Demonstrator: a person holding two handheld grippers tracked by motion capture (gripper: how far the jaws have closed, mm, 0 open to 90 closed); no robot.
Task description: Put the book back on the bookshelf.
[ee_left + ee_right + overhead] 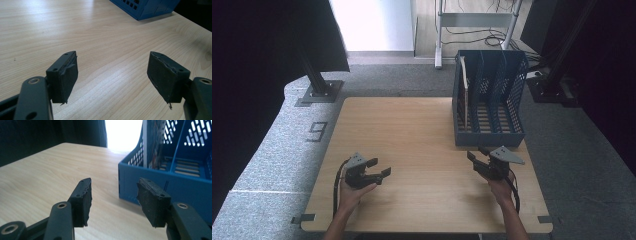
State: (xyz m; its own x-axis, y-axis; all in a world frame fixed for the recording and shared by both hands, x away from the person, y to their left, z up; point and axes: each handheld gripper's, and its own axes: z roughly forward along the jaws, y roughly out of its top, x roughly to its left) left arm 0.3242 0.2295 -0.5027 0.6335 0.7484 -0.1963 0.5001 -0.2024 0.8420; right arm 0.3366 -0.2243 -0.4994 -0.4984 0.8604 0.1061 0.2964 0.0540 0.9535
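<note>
Blue file rack [489,100] sits just beyond my right gripper [478,156], spread and empty to reach it; left gripper [379,168] spread, idle.

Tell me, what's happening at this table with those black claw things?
A person holds a two-jaw gripper in each hand over a wooden table. Both the left gripper and the right gripper are open and empty. The right one sits just in front of a blue file rack, which has something flat standing upright in its left slot.
</note>
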